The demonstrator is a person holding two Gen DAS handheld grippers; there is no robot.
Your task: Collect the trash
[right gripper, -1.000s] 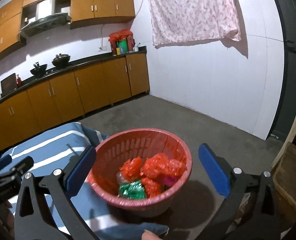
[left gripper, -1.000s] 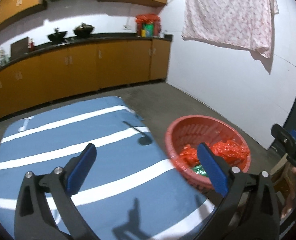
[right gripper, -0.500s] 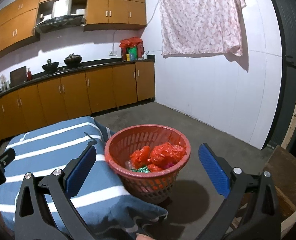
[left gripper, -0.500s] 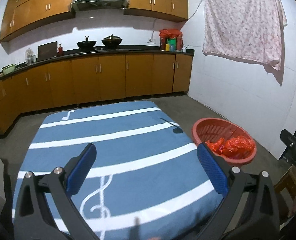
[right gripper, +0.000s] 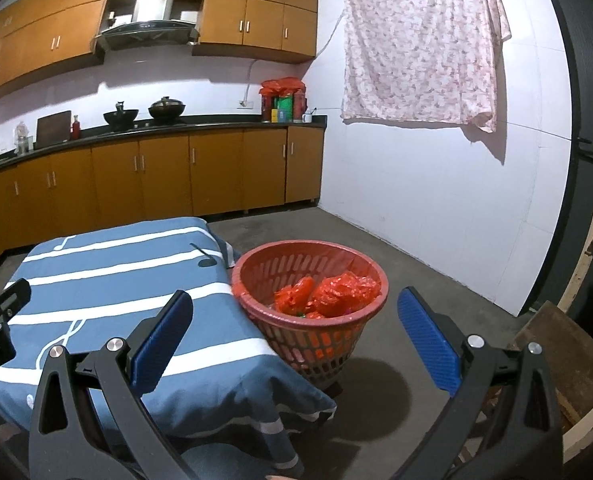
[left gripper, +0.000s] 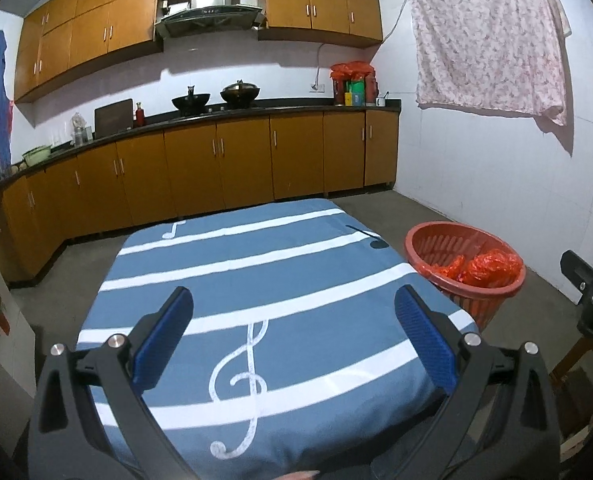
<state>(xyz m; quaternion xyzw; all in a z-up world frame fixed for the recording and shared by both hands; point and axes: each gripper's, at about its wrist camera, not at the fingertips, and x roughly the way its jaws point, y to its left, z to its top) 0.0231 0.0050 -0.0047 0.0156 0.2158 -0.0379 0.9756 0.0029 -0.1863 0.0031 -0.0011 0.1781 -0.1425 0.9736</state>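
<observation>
A red plastic basket [right gripper: 256,270] stands on the floor beside the table, holding crumpled red plastic trash [right gripper: 336,292]. It also shows in the left wrist view [left gripper: 424,236] at the right, with the red trash [left gripper: 488,266] inside. My left gripper [left gripper: 294,336] is open and empty, held above the table covered with a blue cloth [left gripper: 256,264] with white stripes and music notes. My right gripper [right gripper: 296,340] is open and empty, held back from the basket and above it.
Brown kitchen cabinets [left gripper: 216,164] with pots on the counter line the back wall. A pink cloth [right gripper: 420,44] hangs on the white right wall. A wooden stool [right gripper: 556,356] stands at the right. The grey floor [right gripper: 396,264] lies around the basket.
Both grippers have pulled back and up from the basket and table. The basket and cloth look smaller and farther away, and more of the kitchen shows.
</observation>
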